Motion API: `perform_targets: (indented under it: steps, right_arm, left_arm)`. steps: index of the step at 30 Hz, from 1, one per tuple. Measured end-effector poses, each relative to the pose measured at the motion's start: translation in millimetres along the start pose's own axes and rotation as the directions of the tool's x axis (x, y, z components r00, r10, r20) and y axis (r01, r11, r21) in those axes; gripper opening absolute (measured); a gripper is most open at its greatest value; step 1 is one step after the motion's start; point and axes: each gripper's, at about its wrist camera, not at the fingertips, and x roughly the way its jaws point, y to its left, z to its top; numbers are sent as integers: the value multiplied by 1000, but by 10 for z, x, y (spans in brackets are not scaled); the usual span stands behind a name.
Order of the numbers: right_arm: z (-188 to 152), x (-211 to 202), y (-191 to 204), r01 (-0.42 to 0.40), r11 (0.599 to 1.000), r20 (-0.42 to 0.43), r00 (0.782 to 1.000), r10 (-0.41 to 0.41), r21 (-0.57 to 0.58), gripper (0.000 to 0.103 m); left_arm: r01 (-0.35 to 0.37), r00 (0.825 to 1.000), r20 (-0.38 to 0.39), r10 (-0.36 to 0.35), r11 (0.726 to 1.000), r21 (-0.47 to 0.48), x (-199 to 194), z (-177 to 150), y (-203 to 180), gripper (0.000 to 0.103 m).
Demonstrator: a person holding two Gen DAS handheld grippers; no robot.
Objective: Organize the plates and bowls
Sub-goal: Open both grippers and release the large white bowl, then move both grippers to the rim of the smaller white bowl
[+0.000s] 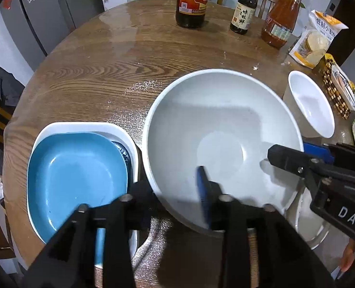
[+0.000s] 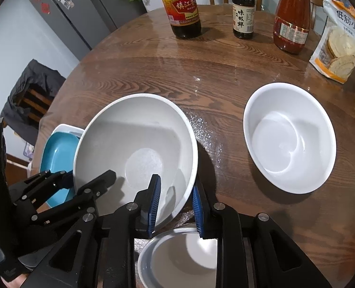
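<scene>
A round wooden table [image 2: 134, 55] with strong grain and a glossy, wet-looking surface is seen, with small glittering specks near its middle. At its far edge a large dark vinegar bottle [image 2: 181, 7], a small soy sauce bottle [image 2: 243, 12] and a red sauce bottle [image 2: 291, 19] are standing, and a bag of flour [image 2: 340, 40] is placed at the right. Behind the table a grey fridge [image 2: 64, 7] with photos on it, a green plant and wooden chairs can be seen.

A large white bowl [image 2: 139, 141] is held tilted above the table, its inside plain and matt with a flat round bottom. Its rim is gripped by the right gripper [image 2: 177, 202]: one blue pad is pressed inside the wall and the other outside, so the jaws are only narrowly apart. The opposite side of the rim stands between the fingers of the left gripper [image 1: 175, 192], but the jaws are partly open and whether the pads press on it cannot be told.

Just under the held bowl a lower white bowl [image 2: 177, 256] is standing. A smaller white bowl [image 2: 290, 139] is placed apart at the right. At the left a blue plate [image 1: 79, 175] is lying in a white square plate [image 1: 86, 126]
</scene>
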Motion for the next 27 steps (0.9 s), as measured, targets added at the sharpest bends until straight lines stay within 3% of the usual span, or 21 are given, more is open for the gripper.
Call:
perform_targets:
  steps: [1, 3, 5, 9, 13, 16, 17, 20, 27]
  right_arm:
    - [-1, -16, 2, 7, 1000, 4, 1000, -7, -1, 28]
    - [-8, -75, -4, 17, 1000, 22, 1000, -17, 3, 34]
    - [-16, -161, -17, 14, 1000, 47, 999, -14, 7, 43]
    - [-72, -372, -83, -32, 999, 103, 994, 29, 23, 45]
    - [-196, -576, -265, -84, 992, 160, 985, 69, 93, 47]
    - [-347, -699, -510, -123, 976, 200, 976, 86, 179, 77]
    - [-422, -737, -610, -128, 968, 211, 974, 82, 215, 80]
    - [-600, -807, -912, -131, 941, 224, 973, 61, 312, 79]
    - [-986, -980, -1454, -135, 881, 256, 967, 16, 454, 80]
  left_arm:
    - [10, 1000, 9, -10, 1000, -6, -25, 2, 8, 56]
    - [21, 1000, 20, -20, 1000, -12, -70, 0, 18, 58]
    - [8, 999, 36, -7, 1000, -17, -126, -4, 26, 66]
    - [63, 996, 60, -60, 996, -65, -264, 0, 92, 68]
    - [98, 991, 95, -89, 991, -96, -419, 12, 91, 80]
    - [126, 988, 103, -116, 987, -99, -494, 11, 17, 83]
    - [129, 988, 102, -119, 987, -97, -509, 8, -19, 85]
    - [144, 986, 96, -136, 986, -84, -520, 16, -165, 93]
    - [152, 983, 102, -152, 988, 7, -552, 59, -637, 100]
